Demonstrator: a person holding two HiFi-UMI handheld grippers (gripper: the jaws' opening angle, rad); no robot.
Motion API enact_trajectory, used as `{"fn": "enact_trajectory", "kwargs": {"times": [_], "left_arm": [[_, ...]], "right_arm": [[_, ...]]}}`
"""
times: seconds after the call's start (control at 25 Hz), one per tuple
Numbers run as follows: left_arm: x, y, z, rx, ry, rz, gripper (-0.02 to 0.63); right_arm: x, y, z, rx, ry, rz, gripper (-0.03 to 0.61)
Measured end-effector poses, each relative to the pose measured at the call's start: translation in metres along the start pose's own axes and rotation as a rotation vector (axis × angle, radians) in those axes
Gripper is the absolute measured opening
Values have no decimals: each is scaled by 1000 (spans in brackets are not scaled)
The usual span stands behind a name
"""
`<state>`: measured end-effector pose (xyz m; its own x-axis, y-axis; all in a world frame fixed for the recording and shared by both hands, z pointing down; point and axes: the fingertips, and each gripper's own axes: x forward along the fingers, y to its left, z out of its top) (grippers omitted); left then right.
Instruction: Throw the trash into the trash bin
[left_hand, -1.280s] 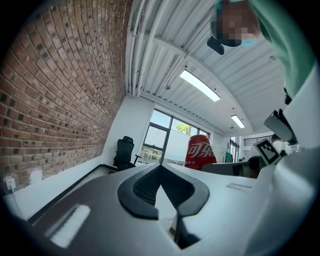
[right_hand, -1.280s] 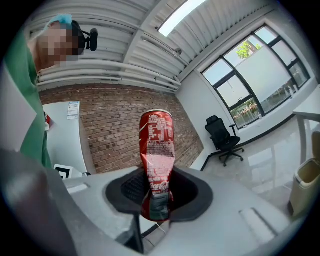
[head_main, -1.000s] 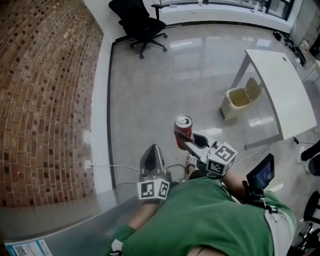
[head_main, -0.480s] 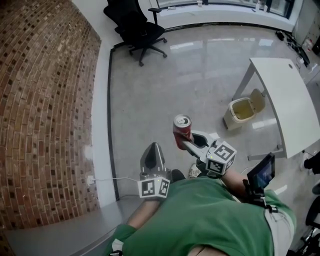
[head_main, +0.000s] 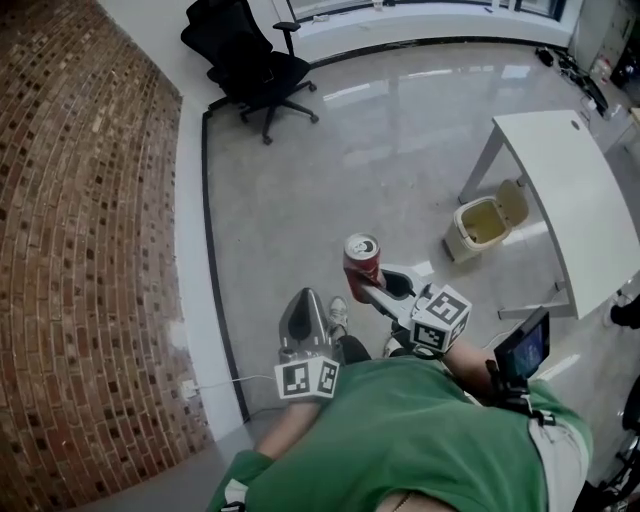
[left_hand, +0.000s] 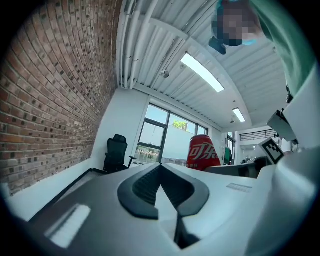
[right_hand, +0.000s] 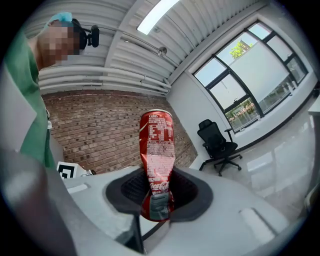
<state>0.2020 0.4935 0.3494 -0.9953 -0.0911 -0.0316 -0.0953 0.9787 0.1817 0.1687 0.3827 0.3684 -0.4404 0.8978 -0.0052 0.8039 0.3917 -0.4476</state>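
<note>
"Where's the can (head_main: 362, 262)?"

"Upright in the right gripper (head_main: 378, 287), jaws clamped on its lower end, out over the floor. The bin (head_main: 480, 222) sits well apart, by the table (head_main: 560, 190)."

"And the left gripper (head_main: 306, 296)?"

"Jaws pressed together, nothing in them."

"Will the can stay put?"

"I'd say so. It looks empty and light, thin-walled, dented at the waist, and slick. Low near the stiffer base seems the right hold; squeeze harder and it crumples."
</note>
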Motion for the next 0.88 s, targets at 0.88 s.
{"fn": "enact_trajectory", "kwargs": {"times": [0.88], "left_arm": [[234,37,16,-65,89,-501,6]], "right_arm": [[100,-124,81,-21,-162,-439,107]]}}
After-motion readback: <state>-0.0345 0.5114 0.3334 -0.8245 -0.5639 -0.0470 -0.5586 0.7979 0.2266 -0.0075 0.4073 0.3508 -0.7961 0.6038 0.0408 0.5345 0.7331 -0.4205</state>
